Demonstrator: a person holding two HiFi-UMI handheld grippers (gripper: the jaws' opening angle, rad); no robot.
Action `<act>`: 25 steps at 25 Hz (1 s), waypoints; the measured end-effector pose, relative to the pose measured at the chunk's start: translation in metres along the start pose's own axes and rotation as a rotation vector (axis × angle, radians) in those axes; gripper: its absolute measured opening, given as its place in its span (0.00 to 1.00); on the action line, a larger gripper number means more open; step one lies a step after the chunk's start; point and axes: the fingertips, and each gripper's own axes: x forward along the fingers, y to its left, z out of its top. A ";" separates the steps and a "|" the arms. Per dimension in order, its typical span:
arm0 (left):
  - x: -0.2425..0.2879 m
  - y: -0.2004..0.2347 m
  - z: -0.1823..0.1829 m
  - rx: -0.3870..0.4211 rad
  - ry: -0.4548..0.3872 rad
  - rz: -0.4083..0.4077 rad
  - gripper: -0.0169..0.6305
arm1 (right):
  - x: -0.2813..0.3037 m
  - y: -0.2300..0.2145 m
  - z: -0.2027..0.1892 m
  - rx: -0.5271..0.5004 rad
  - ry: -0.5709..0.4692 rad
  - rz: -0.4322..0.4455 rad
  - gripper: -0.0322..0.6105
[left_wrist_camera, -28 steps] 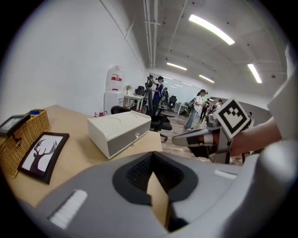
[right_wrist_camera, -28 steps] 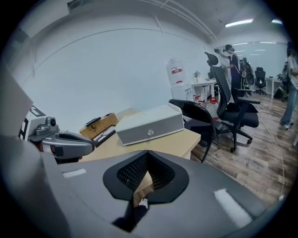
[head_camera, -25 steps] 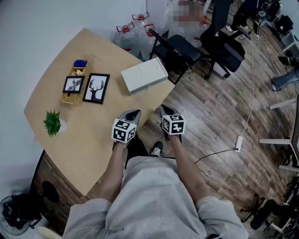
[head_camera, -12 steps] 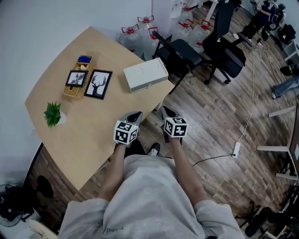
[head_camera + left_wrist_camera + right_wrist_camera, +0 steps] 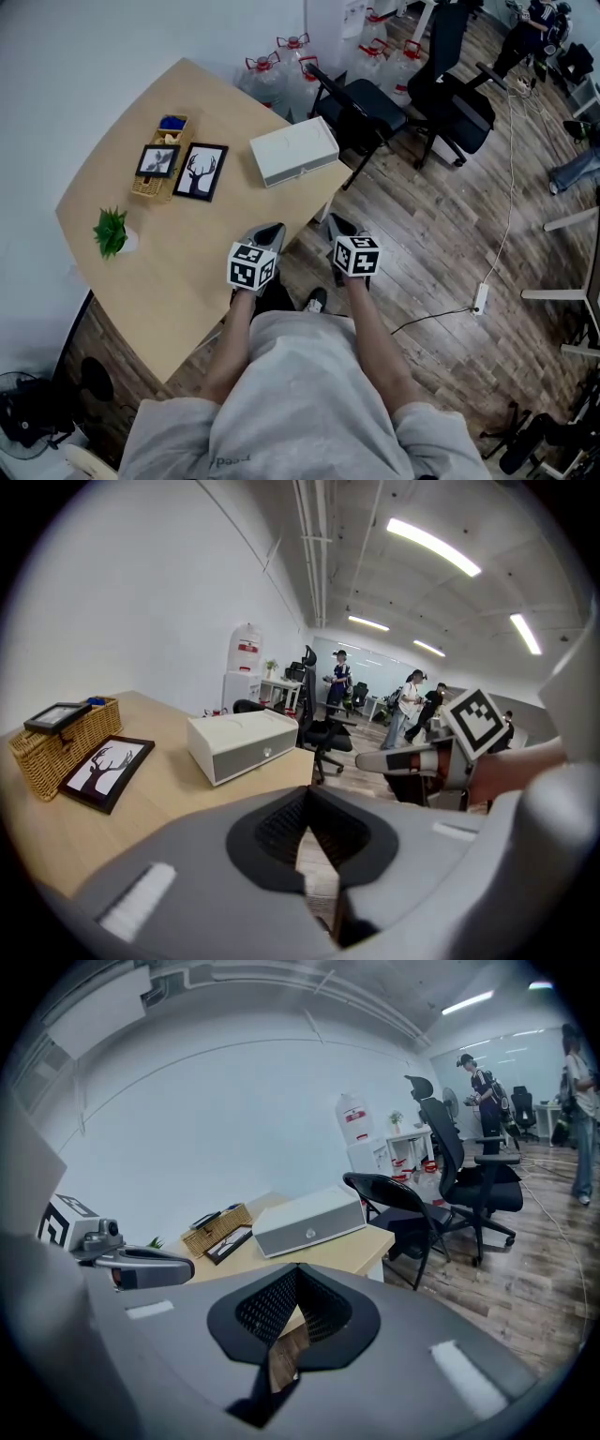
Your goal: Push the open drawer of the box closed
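Left hand-held gripper (image 5: 271, 230): jaws closed tip to tip, nothing between them. It is positioned over the near edge of the surface (image 5: 184, 274) and points toward the box (image 5: 293, 150).

Right hand-held gripper (image 5: 334, 225): jaws closed, empty. It is positioned beside the left unit, off the surface and over the wooden floor (image 5: 441, 234).

The box is white and lies near the far corner of the surface, clear of both grippers. Its grey drawer front (image 5: 246, 757), with a small round knob, faces the grippers. How far the drawer projects cannot be determined.

To the left of the box lie a deer picture (image 5: 200, 172) and a wicker basket (image 5: 148, 184). A small plant (image 5: 112, 232) stands nearer the wall
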 end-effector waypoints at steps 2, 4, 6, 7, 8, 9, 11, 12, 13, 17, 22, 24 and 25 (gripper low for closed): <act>-0.002 0.000 0.003 -0.003 -0.004 0.001 0.11 | -0.001 -0.001 -0.001 0.000 0.002 0.001 0.05; -0.003 -0.001 0.004 -0.004 -0.007 0.002 0.11 | -0.003 -0.002 -0.002 0.001 0.005 -0.001 0.05; -0.005 0.000 0.005 -0.008 -0.010 0.005 0.11 | -0.004 -0.002 -0.002 0.000 0.004 -0.002 0.05; -0.005 0.001 0.005 -0.009 -0.010 0.007 0.11 | -0.004 -0.002 -0.001 0.000 0.003 -0.001 0.05; -0.006 0.002 0.005 -0.010 -0.009 0.009 0.11 | -0.004 -0.001 -0.001 -0.001 0.002 0.000 0.05; -0.006 0.003 0.004 -0.011 -0.007 0.010 0.11 | -0.003 -0.001 -0.001 -0.002 0.003 0.002 0.05; -0.006 0.003 0.002 -0.013 -0.001 0.009 0.11 | -0.002 0.000 -0.002 -0.002 0.005 0.004 0.05; -0.007 0.003 0.002 -0.014 0.000 0.009 0.11 | -0.002 0.000 -0.002 -0.001 0.007 0.007 0.05; -0.007 0.003 0.002 -0.016 0.000 0.010 0.11 | -0.002 0.001 -0.002 0.000 0.007 0.009 0.05; -0.009 0.004 0.002 -0.018 -0.001 0.013 0.11 | -0.002 0.002 -0.003 -0.001 0.010 0.013 0.05; -0.008 0.004 -0.001 -0.014 0.001 0.011 0.11 | -0.001 0.003 -0.005 -0.006 0.016 0.016 0.05; -0.009 0.004 0.000 -0.013 0.001 0.011 0.11 | -0.002 0.002 -0.005 -0.005 0.016 0.016 0.05; -0.009 0.004 0.000 -0.012 0.001 0.011 0.11 | -0.002 0.002 -0.006 -0.005 0.017 0.015 0.05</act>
